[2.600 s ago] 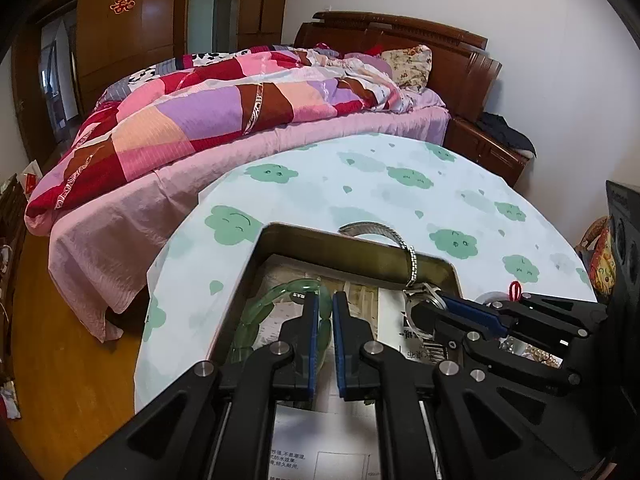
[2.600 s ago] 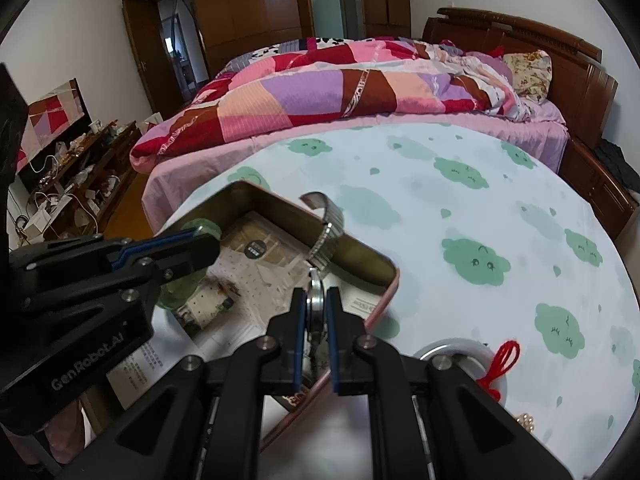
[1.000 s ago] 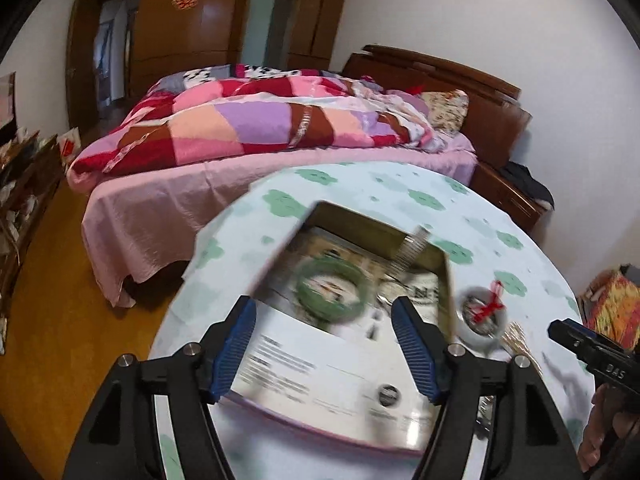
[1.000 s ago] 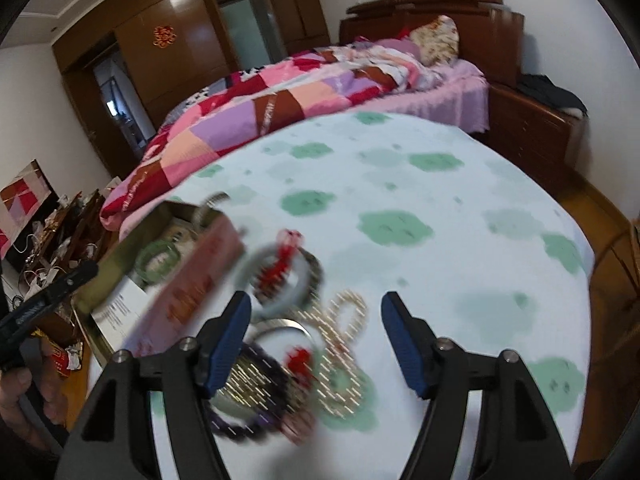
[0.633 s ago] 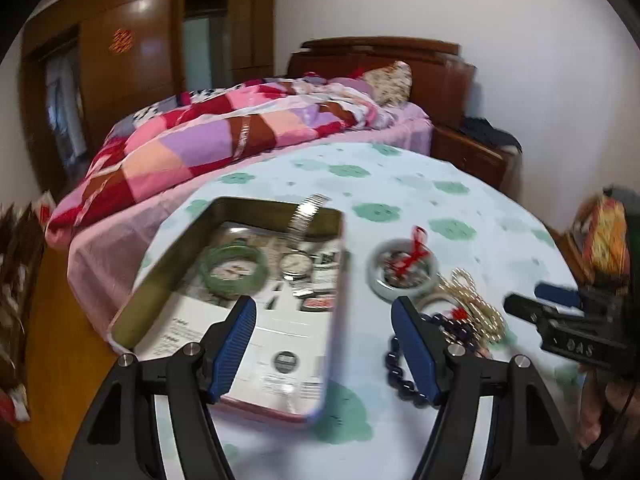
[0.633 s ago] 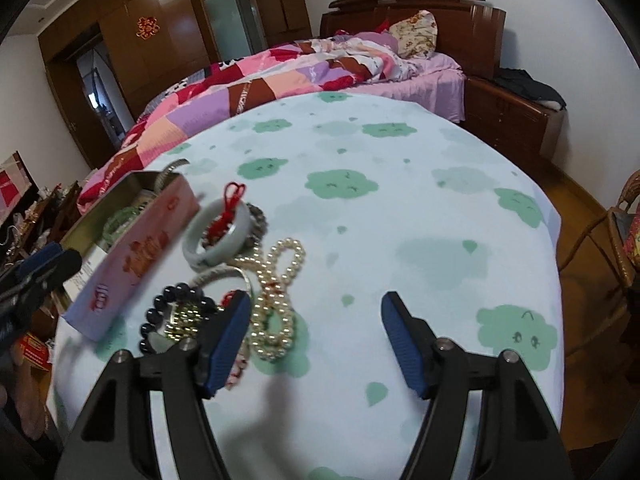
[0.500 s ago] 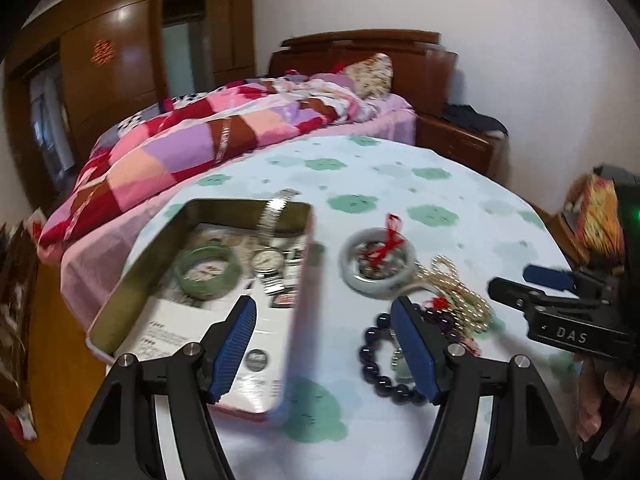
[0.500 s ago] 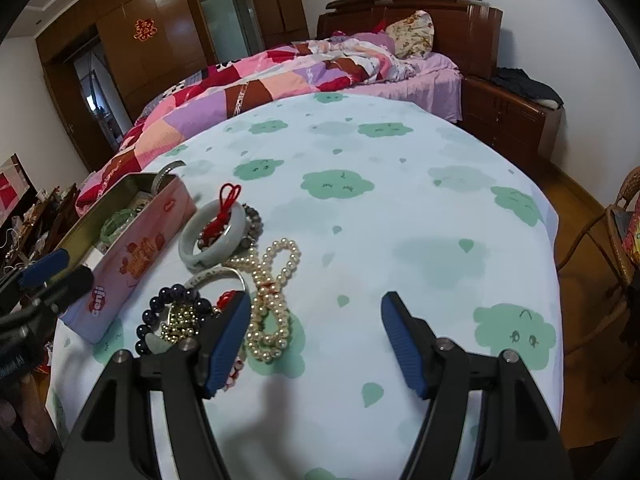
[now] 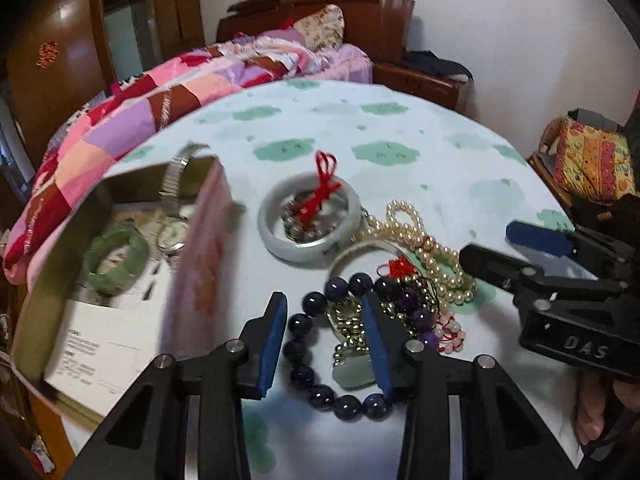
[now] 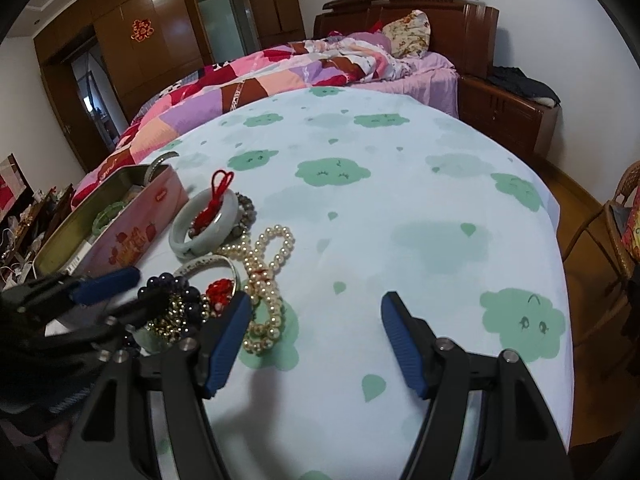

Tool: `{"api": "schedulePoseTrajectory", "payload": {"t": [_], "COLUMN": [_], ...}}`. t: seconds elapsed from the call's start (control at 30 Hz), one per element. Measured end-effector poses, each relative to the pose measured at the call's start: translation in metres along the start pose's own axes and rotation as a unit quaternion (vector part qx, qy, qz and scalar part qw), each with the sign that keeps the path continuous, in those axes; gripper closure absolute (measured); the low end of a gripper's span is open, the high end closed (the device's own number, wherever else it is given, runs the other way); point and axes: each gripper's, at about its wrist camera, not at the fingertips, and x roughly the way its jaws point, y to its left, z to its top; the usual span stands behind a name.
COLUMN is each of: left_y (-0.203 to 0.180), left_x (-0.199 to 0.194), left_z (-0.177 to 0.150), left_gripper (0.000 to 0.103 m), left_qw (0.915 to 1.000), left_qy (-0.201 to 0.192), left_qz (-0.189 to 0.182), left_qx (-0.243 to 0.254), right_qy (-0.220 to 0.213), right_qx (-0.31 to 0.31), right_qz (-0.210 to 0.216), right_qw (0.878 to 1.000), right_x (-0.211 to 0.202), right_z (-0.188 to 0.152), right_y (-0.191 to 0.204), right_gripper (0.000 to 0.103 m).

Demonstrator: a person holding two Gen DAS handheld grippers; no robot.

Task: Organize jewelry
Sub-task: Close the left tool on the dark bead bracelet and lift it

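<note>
Tin: one open tin (image 9: 200, 248) stands at the left edge of the worktop (image 10: 420, 216), its pink side turned toward the loose pile; you have two pieces in it.
In the tin: one green bangle (image 9: 114, 258) lies flat on the printed paper lining; one metal-strap watch (image 9: 174, 232) lies just beside it, its strap rising over the far rim.
Bangles outside: one pale jade bangle (image 9: 280, 246) with a red knotted cord lies near the tin; one thin white bangle (image 10: 208, 261) lies just beside it, partly under the heap.
Bead strings: one pearl strand (image 10: 266, 280) looped on the cloth; one dark purple bead bracelet (image 9: 320, 392); a gold chain with a pale pendant (image 9: 352, 372) lies inside that bracelet; smaller pieces in the tangle are too blurred to count.
Left gripper: your left gripper (image 9: 326, 338) is about half open and has just been closing; its jaws straddle the near part of the purple bracelet and the gold chain; the pads grip nothing.
Right gripper: your right gripper (image 10: 316, 342) is wide open over bare cloth toward the near edge; its left finger (image 10: 228, 336) is just beside the pearl strand; it holds nothing.
</note>
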Motion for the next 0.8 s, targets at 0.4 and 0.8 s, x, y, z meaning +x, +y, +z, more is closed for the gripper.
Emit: {"api": "schedulePoseTrajectory", "payload": {"t": [0.4, 0.8], "left_y": [0.005, 0.011], "left_x": [-0.009, -0.053], "left_z": [-0.005, 0.001], "left_gripper": [0.09, 0.09], "left_qw": [0.9992, 0.9951], "left_qy": [-0.025, -0.091], "left_qz": [-0.028, -0.025], "left_qx": [-0.011, -0.028], "right_qy": [0.001, 0.009], "right_qx": [-0.005, -0.009], "right_qz": [0.006, 0.012], "right_qw": [1.0, 1.0], "right_x": [0.001, 0.003], "right_z": [0.0, 0.0], "right_y": [0.003, 0.004], "right_gripper": [0.032, 0.032]}}
